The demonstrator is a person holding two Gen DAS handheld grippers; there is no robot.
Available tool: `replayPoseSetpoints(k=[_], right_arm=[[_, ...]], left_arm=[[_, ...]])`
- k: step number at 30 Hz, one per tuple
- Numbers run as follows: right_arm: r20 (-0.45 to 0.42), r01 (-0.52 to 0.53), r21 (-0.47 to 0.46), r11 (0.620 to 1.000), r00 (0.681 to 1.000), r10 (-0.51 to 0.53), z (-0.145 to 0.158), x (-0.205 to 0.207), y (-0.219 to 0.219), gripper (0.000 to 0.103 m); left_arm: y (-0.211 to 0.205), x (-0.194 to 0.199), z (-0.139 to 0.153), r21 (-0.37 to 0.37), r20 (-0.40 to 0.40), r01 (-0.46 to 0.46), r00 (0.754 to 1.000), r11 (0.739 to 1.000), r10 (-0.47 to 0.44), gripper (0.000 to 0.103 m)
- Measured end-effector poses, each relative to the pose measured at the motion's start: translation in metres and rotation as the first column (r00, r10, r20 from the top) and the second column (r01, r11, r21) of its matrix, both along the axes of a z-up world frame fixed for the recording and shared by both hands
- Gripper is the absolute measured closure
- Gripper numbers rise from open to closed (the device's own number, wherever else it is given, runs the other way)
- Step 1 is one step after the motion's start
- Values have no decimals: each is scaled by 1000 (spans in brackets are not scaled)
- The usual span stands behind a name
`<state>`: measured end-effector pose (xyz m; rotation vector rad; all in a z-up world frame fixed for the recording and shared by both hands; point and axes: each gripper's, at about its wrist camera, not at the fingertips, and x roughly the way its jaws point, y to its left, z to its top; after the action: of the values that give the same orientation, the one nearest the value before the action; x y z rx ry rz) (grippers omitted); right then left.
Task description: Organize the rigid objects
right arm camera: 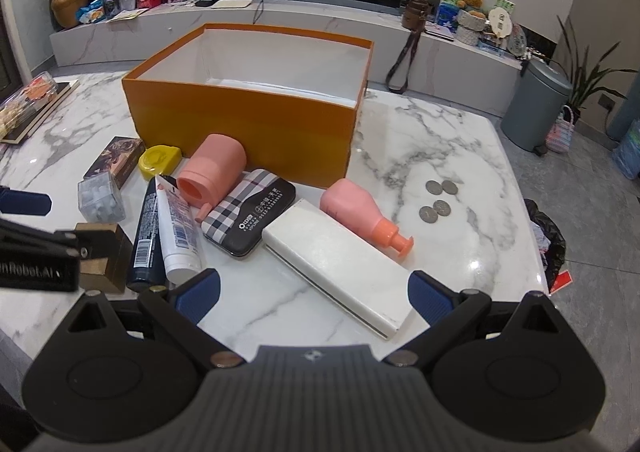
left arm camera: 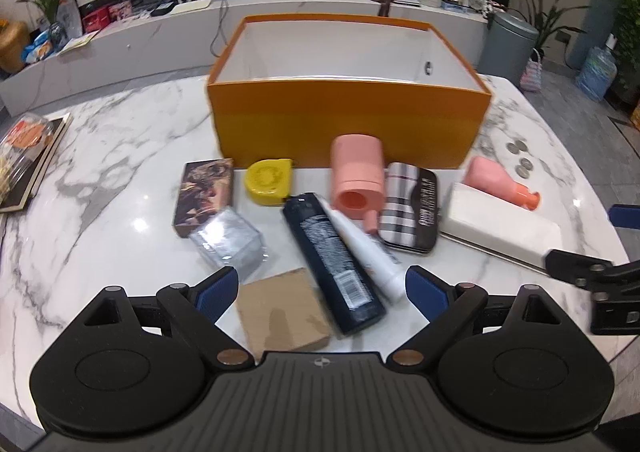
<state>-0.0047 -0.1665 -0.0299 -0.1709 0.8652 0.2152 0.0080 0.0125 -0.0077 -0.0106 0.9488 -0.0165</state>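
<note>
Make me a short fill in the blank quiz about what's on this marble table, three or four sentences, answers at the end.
1. The open box behind the clutter is coloured ____.
2. Right of the pink pump bottle lie ____ coins.
3. The tape measure is coloured ____.
4. Both the left gripper and the right gripper have jaws that are ____.

Answers: orange; four; yellow; open

Orange box point(left arm camera: 348, 119) with white inside; white counter point(right arm camera: 432, 139) veined grey; pink bottle point(right arm camera: 360, 213); yellow tape measure point(left arm camera: 267, 180); plaid black-and-white case point(right arm camera: 248, 217).
</note>
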Motion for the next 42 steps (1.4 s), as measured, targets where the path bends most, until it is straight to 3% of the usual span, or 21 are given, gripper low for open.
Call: replayPoseSetpoints(k=[6,13,20,27,37,42], right_arm=[[-28,-19,21,1000,999,20,0,16,-16,5],[-42,-51,-8,999,998,51,-5,41,-39,5],[-97,-51,32,998,994,54,-13,62,-55,9],[-154,-70,11,997,986,71,-32,76,-57,14],[-109,-101,27,995,989,103,-48,99,-63,28],[-83,-160,40,986,983,163,-55,109,-53,34]], left_arm=[[31,6,-20,-10,-53,-71,996,997,70,0],[34,6,-39,-46,-99,-103,990,994,98,0],[22,12,-49,11,-106,-77,991,997,78,0],[26,17,-66,29,-138,-84,987,996,87,0],[34,23,-89,12,-180,-71,981,997,72,1],[40,24,-90,23,-144,-72,987,997,75,5]])
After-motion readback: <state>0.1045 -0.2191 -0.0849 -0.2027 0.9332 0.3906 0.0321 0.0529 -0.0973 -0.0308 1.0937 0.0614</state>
